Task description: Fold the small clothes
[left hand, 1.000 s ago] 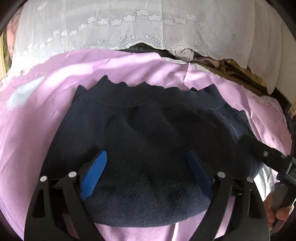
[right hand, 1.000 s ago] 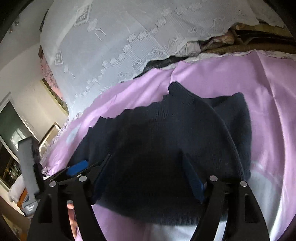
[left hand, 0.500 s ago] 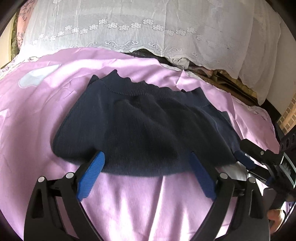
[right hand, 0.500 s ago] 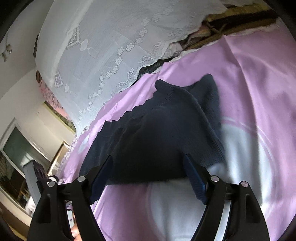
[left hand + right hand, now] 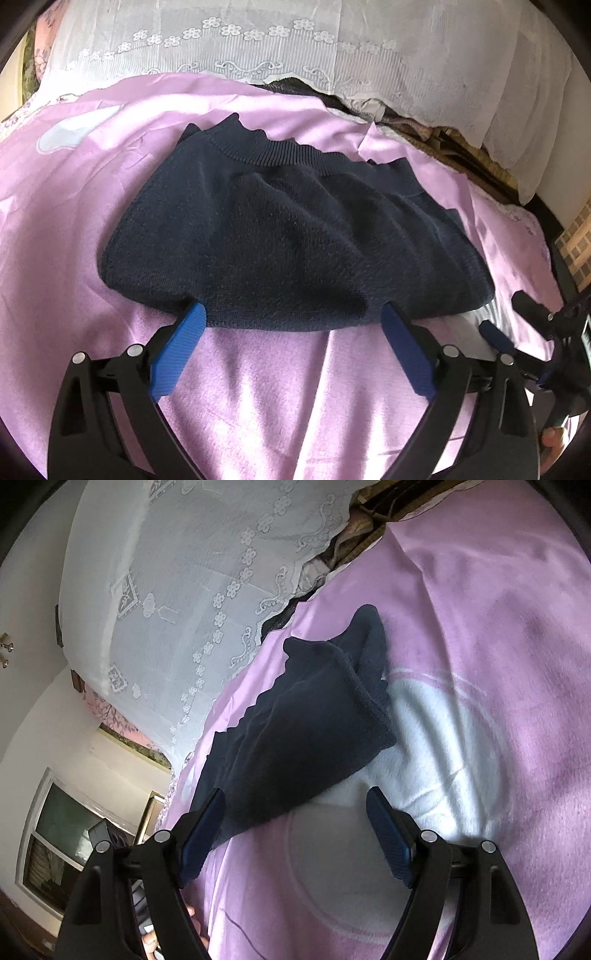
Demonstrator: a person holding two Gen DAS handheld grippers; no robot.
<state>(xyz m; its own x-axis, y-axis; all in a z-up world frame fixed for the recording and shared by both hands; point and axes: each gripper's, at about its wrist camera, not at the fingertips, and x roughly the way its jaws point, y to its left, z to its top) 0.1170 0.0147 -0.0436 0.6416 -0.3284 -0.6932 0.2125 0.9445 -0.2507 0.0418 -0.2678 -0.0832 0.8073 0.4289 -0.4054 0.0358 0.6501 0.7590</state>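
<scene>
One fold appears done: navy knit garment [image 5: 291,240] lies doubled on the pink blanket [image 5: 258,398], ribbed band at the far edge, fold nearest. Left gripper [image 5: 291,343] jaws have just been opening, now wide, nothing between them, tips at the near fold. Right gripper [image 5: 295,823] gapes empty by the garment's right end. Left to do, likely: a second fold; layers sit uneven
</scene>
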